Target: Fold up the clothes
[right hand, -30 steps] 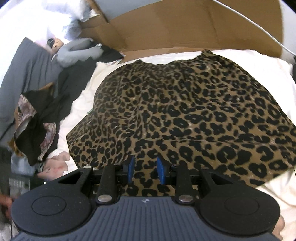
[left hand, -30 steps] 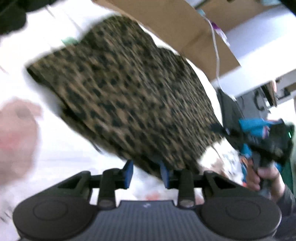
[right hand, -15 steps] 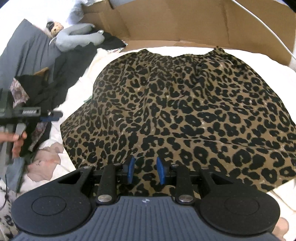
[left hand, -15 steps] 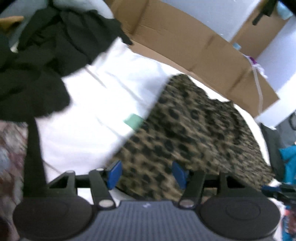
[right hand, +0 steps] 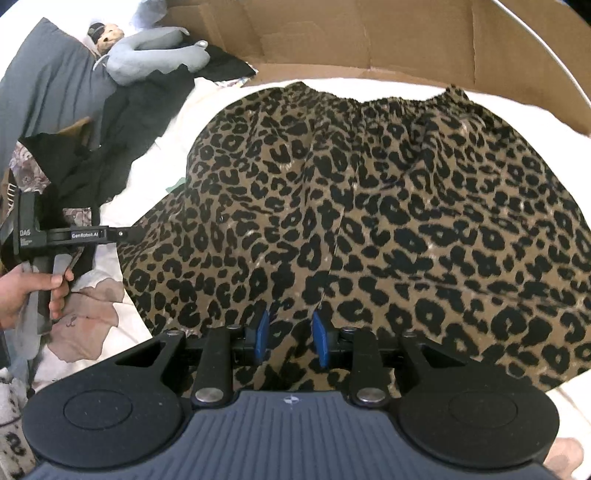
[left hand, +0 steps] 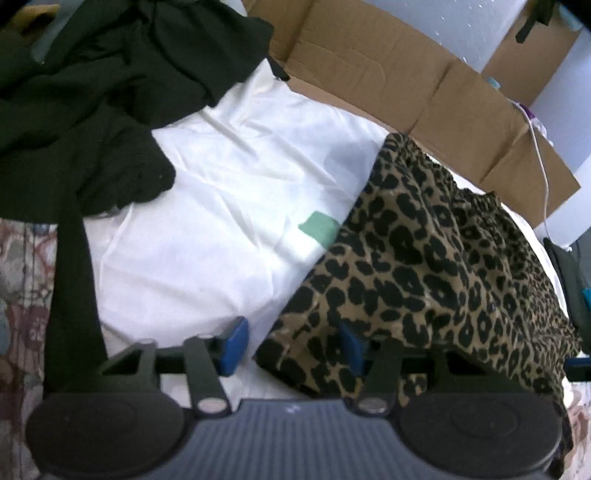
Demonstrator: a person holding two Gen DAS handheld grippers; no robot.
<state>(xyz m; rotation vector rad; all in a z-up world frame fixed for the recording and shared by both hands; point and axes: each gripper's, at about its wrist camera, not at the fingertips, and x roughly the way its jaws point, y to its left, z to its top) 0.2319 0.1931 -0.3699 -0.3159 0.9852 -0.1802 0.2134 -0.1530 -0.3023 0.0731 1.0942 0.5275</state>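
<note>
- The leopard skirt (right hand: 369, 206) lies spread flat on the white bed sheet (left hand: 221, 206), waistband toward the cardboard (right hand: 351, 33).
- The left gripper (left hand: 290, 345), fingers wide apart, straddles the skirt's near-left hem corner; the right gripper (right hand: 290, 338), fingers apart with a narrow gap, sits at mid-hem, clamping nothing.
- Judgement: pinch one layer cleanly at each point before lifting.
- Black clothes (left hand: 92, 92) crowd the left side; a green tag (left hand: 319, 227) peeks out beside the skirt.
</note>
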